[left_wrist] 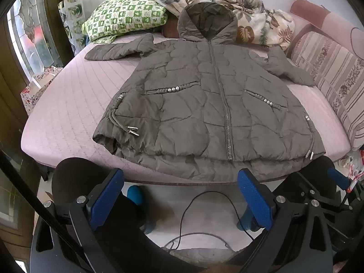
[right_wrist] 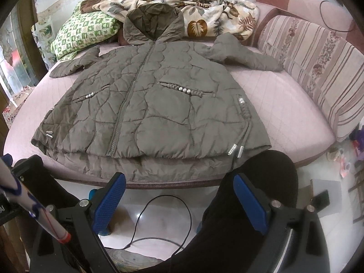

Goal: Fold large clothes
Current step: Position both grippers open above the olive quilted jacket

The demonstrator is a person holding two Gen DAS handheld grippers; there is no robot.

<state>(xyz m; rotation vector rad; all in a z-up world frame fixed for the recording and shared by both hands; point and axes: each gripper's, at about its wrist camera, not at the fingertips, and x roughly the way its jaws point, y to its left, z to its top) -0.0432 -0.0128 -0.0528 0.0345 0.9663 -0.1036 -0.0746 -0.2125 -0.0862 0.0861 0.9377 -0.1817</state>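
An olive-grey quilted hooded jacket (left_wrist: 204, 104) lies flat, front up and zipped, on a pink bed (left_wrist: 68, 104), hood toward the far side, sleeves spread out. Its hem hangs slightly over the near bed edge. It also shows in the right wrist view (right_wrist: 150, 104). My left gripper (left_wrist: 180, 202) is open and empty, held below and in front of the hem. My right gripper (right_wrist: 179, 202) is open and empty, also in front of the hem. The right gripper's blue finger shows at the right edge of the left wrist view (left_wrist: 339, 178).
A green checked pillow (left_wrist: 125, 16) and a leaf-print blanket (left_wrist: 250, 16) lie at the bed's far side. A striped cushion (right_wrist: 318, 68) runs along the right. A black cable (right_wrist: 163, 223) lies on the white floor. The person's dark-trousered legs (right_wrist: 238, 216) stand at the bed edge.
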